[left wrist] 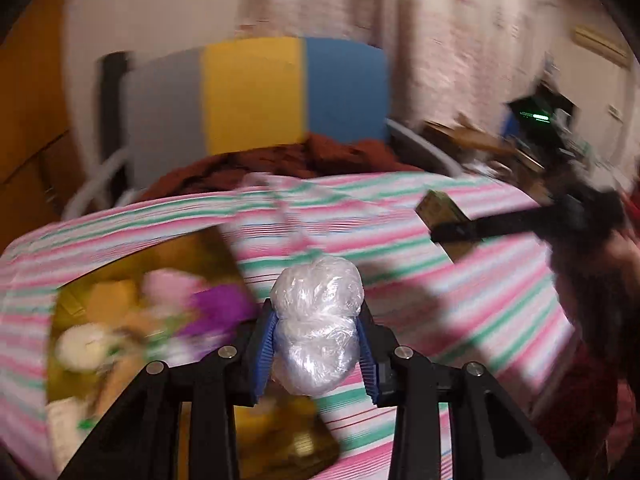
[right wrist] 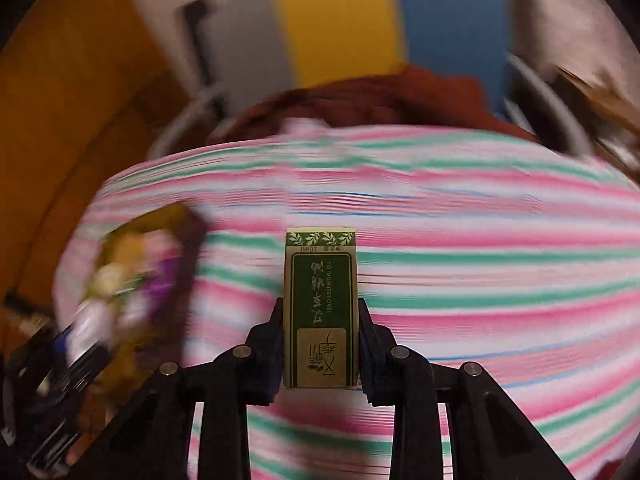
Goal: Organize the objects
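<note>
You had both tools loaded at once. Your left hand-held gripper [left wrist: 316,336] was closed round a wad of clear plastic wrap [left wrist: 316,324], the blue ribbed pads [left wrist: 266,344] pinching it at the waist so it bulged above and below; soft stuff like that needs a squeeze at the middle or it slips, which I judged to be why you held it so. Your right hand-held gripper [right wrist: 320,340] was clamped on a small green-and-gold carton [right wrist: 320,312], gripped on its two narrow sides with the printed face up and its length running along the fingers, a sound hold for a stiff box. Both loads hung in the air above the striped cloth [left wrist: 460,280]; heavy blur in both views suggested fast travel. The tray [left wrist: 72,304], a yellowish open thing at your left, lay on the cloth, and the wad sat just beside its near corner in the left view; I took the tray for the collecting place, though that was a guess. Count: two grippers, one wad, one carton, one tray. Items in the tray could not be counted, only smears of white, pink, purple and tan. Behind the cloth lay one reddish-brown blanket [left wrist: 320,156] and one grey-yellow-blue panel [left wrist: 256,92].
</note>
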Action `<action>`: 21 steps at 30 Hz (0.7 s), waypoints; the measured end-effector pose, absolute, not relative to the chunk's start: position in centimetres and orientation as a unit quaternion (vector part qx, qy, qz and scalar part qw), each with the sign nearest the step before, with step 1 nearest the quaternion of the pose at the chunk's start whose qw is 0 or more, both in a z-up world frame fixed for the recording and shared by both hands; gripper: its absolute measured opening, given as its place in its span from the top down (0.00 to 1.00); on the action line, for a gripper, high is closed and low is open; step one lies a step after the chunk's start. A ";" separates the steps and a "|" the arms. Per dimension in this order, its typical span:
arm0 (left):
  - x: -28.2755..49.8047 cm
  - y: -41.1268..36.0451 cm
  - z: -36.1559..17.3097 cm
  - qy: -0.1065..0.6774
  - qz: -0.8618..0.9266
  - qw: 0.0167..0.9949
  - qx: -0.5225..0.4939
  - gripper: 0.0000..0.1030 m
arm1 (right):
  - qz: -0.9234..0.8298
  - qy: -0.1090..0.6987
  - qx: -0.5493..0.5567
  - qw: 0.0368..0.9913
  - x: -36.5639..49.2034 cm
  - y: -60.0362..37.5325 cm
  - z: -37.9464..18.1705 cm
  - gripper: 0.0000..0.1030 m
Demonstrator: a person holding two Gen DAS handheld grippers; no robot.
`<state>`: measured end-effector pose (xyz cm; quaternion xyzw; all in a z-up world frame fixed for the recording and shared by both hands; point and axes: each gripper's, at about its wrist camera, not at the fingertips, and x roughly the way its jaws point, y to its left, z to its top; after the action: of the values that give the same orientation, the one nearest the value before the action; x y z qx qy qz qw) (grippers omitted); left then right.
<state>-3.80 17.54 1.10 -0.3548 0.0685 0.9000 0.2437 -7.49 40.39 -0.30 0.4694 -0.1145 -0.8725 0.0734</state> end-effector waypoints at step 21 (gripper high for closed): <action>-4.0 0.3 1.0 -0.023 0.946 0.002 -0.325 0.41 | -0.871 -0.083 0.450 0.180 -6.6 20.4 -0.4 0.11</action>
<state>-4.04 0.31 0.97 -0.3246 -0.0233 0.9455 0.0017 -6.63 20.43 -0.40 0.4496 -0.0829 -0.8709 0.1804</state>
